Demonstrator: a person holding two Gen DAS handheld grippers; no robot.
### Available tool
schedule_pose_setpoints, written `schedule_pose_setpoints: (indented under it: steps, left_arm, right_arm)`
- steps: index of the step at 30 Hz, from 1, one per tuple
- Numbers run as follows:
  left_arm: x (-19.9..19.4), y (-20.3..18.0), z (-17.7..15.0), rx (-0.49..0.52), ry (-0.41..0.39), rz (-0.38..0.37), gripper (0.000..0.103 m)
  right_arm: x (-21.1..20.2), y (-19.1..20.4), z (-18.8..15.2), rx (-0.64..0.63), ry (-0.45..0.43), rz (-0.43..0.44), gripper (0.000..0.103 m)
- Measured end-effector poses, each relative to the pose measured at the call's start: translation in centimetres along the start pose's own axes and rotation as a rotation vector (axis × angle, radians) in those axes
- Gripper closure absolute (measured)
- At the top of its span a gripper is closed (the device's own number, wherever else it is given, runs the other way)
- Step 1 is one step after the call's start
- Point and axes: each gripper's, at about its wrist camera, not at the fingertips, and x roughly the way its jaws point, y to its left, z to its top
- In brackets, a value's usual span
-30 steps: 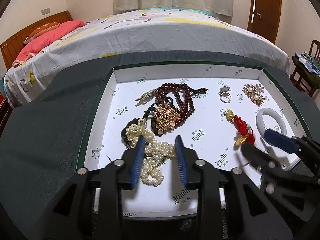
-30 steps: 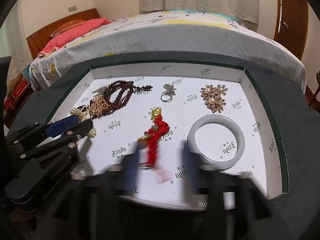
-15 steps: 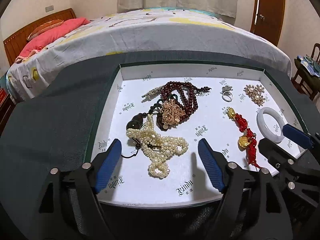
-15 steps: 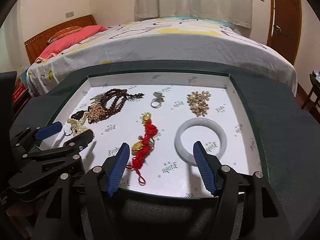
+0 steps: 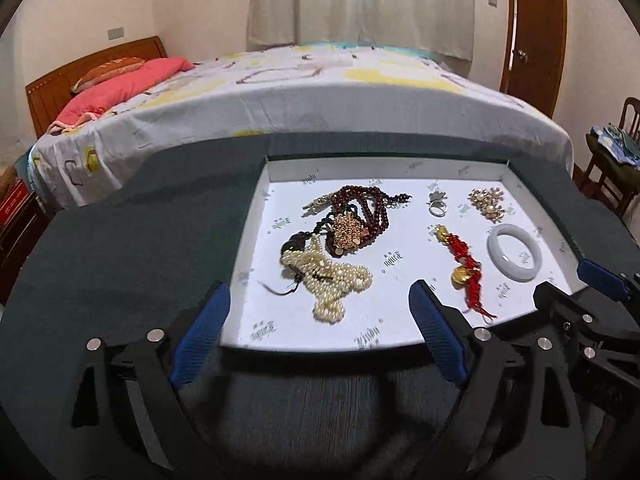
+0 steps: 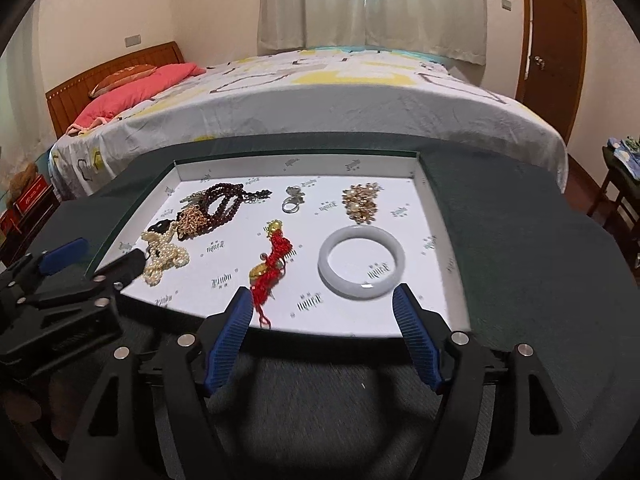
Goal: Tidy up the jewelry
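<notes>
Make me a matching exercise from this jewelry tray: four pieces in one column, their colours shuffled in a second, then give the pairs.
Pieces:
1. bangle
2. tassel charm
3. bead necklace
4. pearl strand

Colours:
A. dark maroon
B. cream
C. translucent white
D. red with gold

Pairs: 1-C, 2-D, 3-A, 4-B
</notes>
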Motion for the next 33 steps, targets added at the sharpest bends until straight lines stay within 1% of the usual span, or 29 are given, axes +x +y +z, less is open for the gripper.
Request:
schedule_pose_setpoints:
  steps: [6,8,9,10,13,16,25,30,33]
  left_arm:
    - [-4.3,-0.3,-0.7,0.008,-0.029,0.028,0.012]
    - [-5.9,-0.5,-0.9,0.013,-0.046,0.037,0.010]
    - [-6.8,-0.5,-1.0,0.014,-0.055,0.043,0.009]
    - [-7.7,-0.6,-1.1,0.016,-0.065,0.047,0.009]
    - [-10.2,-0.7,-1.4,0.019,-0.086,0.052,0.008]
    - [-13.0,-0.5,-1.7,0.011,-0.120,0.076,0.005]
    - [-20.3,0.2,-2.6,-0.020,-0.211,0.074,0.005]
    - [-22.9,0.8,-3.1,-0.052,-0.240,0.082,0.004]
    - [-24.4,1.1,-3.3,-0.069,-0.269,0.081,0.004]
  right_arm:
    - [-3.1,-0.2,-0.6,-0.002,-0.021,-0.005,0.032]
    - [-4.8,-0.2,-0.7,-0.005,-0.043,-0.005,0.031]
    - [-5.9,-0.1,-0.7,-0.008,-0.060,-0.011,0.027]
    - [-6.5,-0.1,-0.8,-0.011,-0.071,-0.013,0.027]
    - [-9.4,0.1,-1.0,-0.021,-0.108,-0.011,0.026]
    - [-11.6,0.1,-1.2,-0.032,-0.138,-0.014,0.026]
    - [-17.7,0.3,-2.3,-0.052,-0.218,-0.018,0.024]
    - [-20.0,0.7,-2.7,-0.061,-0.252,-0.021,0.024]
    - [-21.2,0.9,-2.9,-0.070,-0.276,-0.028,0.024]
